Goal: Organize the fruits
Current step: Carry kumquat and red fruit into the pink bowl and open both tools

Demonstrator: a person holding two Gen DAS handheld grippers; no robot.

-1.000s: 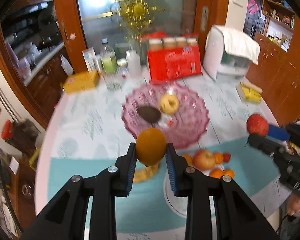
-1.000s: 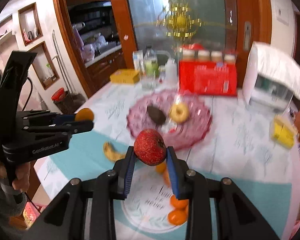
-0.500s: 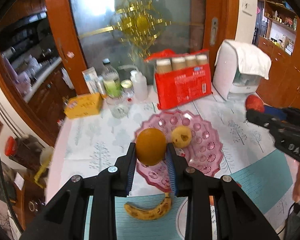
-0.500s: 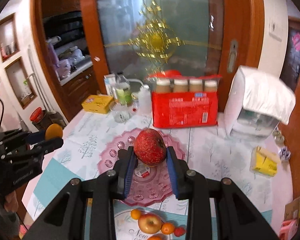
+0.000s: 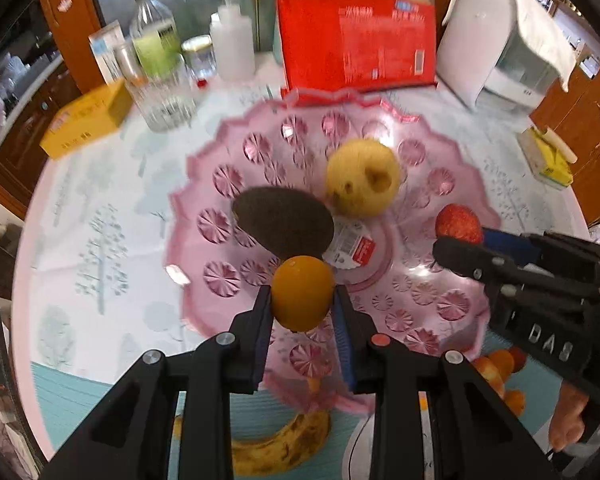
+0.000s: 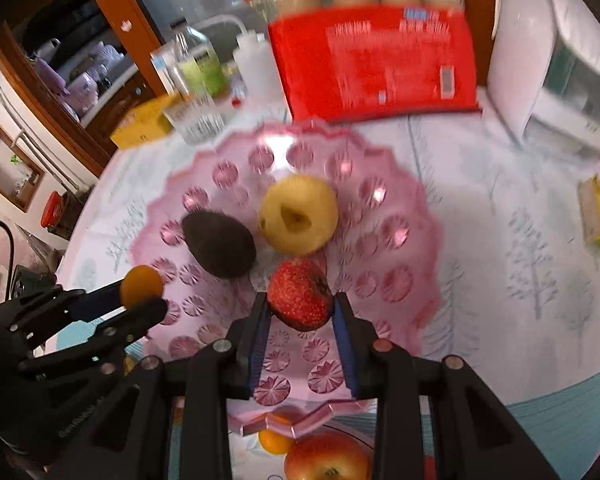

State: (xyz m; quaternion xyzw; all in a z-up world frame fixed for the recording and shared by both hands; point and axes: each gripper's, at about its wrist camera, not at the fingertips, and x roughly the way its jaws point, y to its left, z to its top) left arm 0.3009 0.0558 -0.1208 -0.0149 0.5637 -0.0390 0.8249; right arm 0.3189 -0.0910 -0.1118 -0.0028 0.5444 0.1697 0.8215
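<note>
The left gripper (image 5: pixel 302 300) is clamped on an orange (image 5: pixel 302 293), the right gripper (image 6: pixel 301 305) on a red fruit (image 6: pixel 300 293), both over the pink dish (image 5: pixel 452 168). In the dish lie an avocado (image 5: pixel 285 227), a yellow pear (image 5: pixel 363 188) and a small packet (image 5: pixel 350 246).

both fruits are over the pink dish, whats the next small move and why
Probably lower both a little further, then open the fingers. The left gripper grips an orange and the right gripper a red fruit above bare parts of the pink dish, near the avocado and yellow fruit.
</note>
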